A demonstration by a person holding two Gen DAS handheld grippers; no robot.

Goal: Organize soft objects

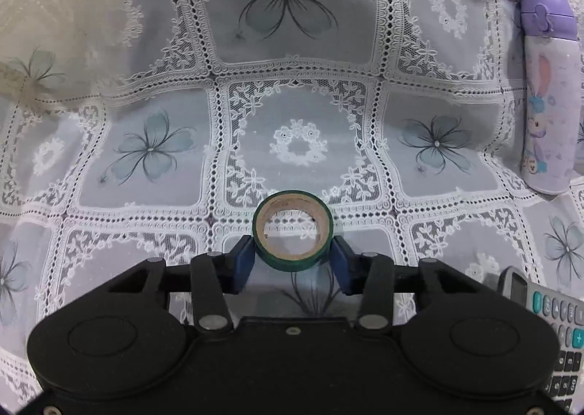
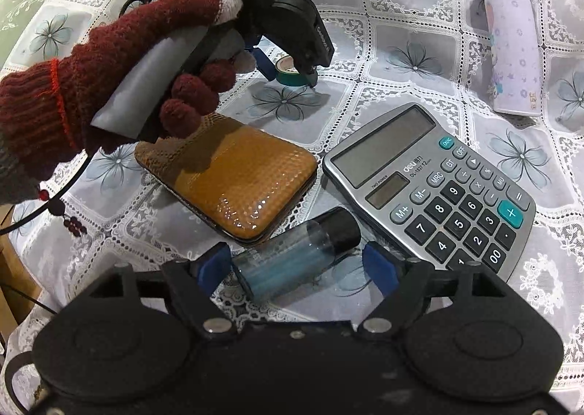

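Left tool (image 1: pixel 293 258) clamped on the green tape roll with cardboard core (image 1: pixel 293 235), roll held just above the lace-covered counter (image 1: pixel 146 50). Right tool (image 2: pixel 297 266) apart, straddling a clear plastic vial with black cap (image 2: pixel 295 254), blue sticks inside. Judgement: keep the squeeze light and the roll level; set down gently.

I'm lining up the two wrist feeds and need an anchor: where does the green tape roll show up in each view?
Left wrist: green tape roll sits low center, between the left claw pads.
Right wrist: the roll is upper center, small, partly hidden under the left claw's black body.
Shared landmark: the purple bottle lies on the lace cloth, at the right edge in the left view and upper right in the right view.
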